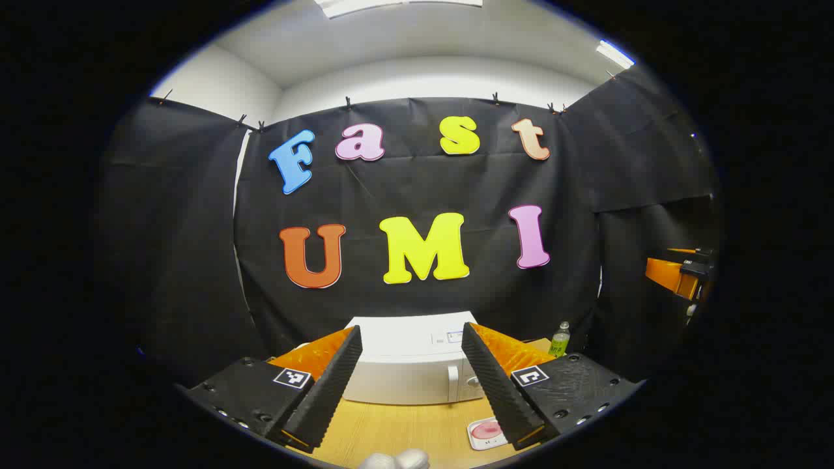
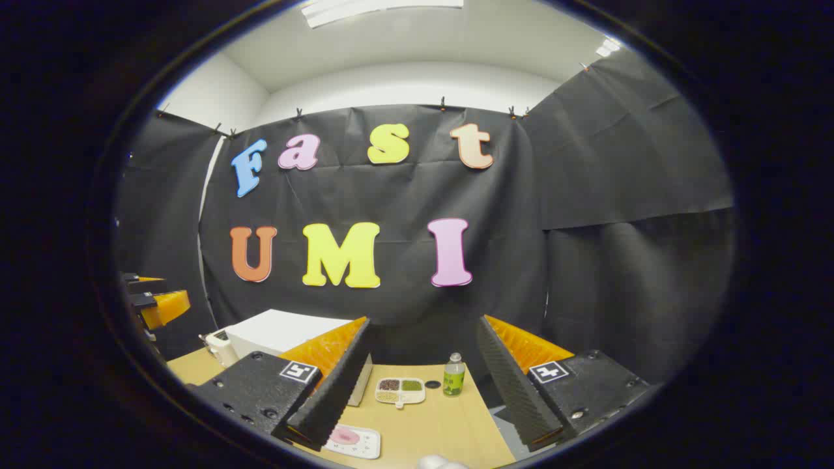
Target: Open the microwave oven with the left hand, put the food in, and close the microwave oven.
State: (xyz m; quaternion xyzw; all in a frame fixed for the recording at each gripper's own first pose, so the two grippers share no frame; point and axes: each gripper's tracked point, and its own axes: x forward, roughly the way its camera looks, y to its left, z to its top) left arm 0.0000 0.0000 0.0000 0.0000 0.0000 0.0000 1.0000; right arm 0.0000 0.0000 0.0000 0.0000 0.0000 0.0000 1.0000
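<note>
Left tool [image 1: 412, 381]: jaws spread wide, nothing between them, held level above the counter [image 1: 404, 426] and pointed straight at the microwave oven [image 1: 407, 365]. The oven sits at the back of the counter against the booth wall, door shut; its handle [image 1: 452, 383] is a pale vertical bar toward the right of the front face, framed between the fingers but well apart from them.

Right tool [image 2: 422, 384]: also spread wide and empty, held level, aimed along the counter to the right of the oven.

Food: a pink item on a small white tray [image 1: 487, 433], near the front of the counter, just beside the left tool's right finger in the left gripper view; the same tray [image 2: 352, 441] lies below the right tool's left finger in the right gripper view. A divided dish [image 2: 400, 391] and a green bottle [image 2: 453, 376] stand further back, near the wall.

Judgement: the task is at its start, in the approach to the door. Nothing is opened or lifted yet. The next move calls for the left tool to advance and shift slightly right to take the handle, then pull in an arc. The right tool must drop and close on the tray.
</note>
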